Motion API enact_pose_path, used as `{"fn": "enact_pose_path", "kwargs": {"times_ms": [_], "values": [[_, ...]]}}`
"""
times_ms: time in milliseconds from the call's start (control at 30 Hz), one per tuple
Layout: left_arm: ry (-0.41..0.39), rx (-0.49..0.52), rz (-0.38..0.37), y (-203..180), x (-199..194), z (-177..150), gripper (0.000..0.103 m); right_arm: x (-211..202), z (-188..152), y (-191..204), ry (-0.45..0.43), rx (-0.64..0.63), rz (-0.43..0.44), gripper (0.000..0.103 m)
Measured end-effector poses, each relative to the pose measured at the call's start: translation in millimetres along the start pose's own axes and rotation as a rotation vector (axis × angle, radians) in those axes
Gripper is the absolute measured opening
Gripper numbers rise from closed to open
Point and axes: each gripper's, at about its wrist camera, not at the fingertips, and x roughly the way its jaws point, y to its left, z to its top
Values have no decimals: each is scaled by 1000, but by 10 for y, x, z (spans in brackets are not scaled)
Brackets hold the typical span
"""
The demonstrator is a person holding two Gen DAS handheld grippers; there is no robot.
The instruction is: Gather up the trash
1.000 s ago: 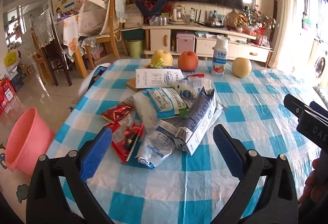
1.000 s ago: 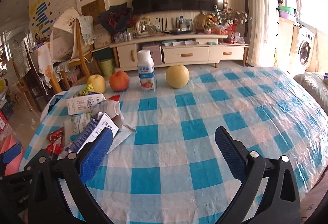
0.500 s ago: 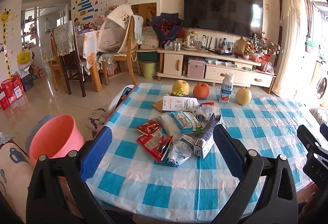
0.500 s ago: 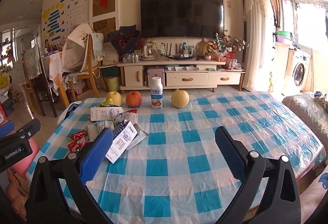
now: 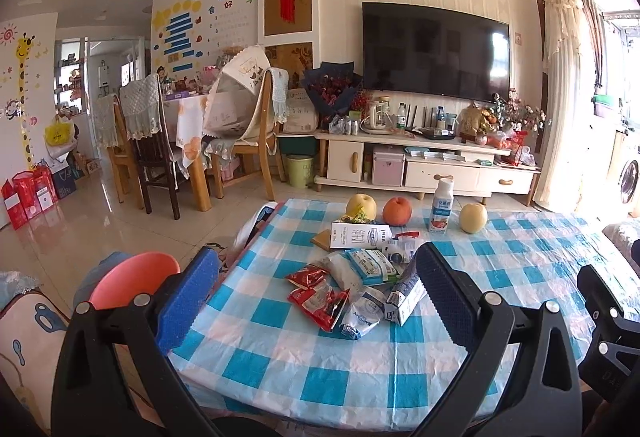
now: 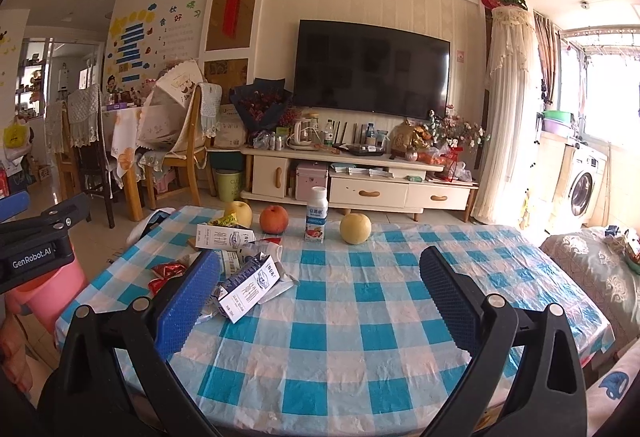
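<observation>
A heap of trash lies on the blue-checked table (image 5: 320, 369): red snack wrappers (image 5: 320, 301), white-blue pouches (image 5: 366, 265), a crushed milk carton (image 5: 404, 297) and a flat white carton (image 5: 360, 235). In the right wrist view the crushed carton (image 6: 250, 287) and the flat carton (image 6: 226, 237) lie on the table's left half. My left gripper (image 5: 318, 301) is open and empty, held back from the table's near edge. My right gripper (image 6: 320, 301) is open and empty, to the right of the heap.
A pink bucket (image 5: 134, 279) stands on the floor left of the table, also in the right wrist view (image 6: 48, 289). Two pears (image 5: 473, 217), an orange fruit (image 5: 397, 211) and a yogurt bottle (image 5: 440, 211) stand along the far edge. Chairs and a TV cabinet lie beyond.
Both grippers have pulled back and up from the table, so the whole tabletop and more of the room show. Both stay open and empty.
</observation>
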Motion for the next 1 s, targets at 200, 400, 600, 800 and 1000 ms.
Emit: {"fn": "enact_pose_path", "kwargs": {"times_ms": [200, 400, 600, 800, 1000], "values": [[-5, 4, 3, 2, -37, 4, 100, -143, 35, 31, -40, -5, -4, 99], [-4, 7, -4, 15, -78, 2, 100, -197, 67, 54, -43, 0, -2, 99], [-6, 3, -2, 46, -92, 11, 100, -189, 62, 59, -30, 4, -15, 99], [-6, 5, -1, 47, -88, 4, 100, -128, 48, 63, 9, 15, -13, 99], [2, 0, -9, 88, -52, -15, 100, -51, 0, 70, 31, 15, 8, 99]]}}
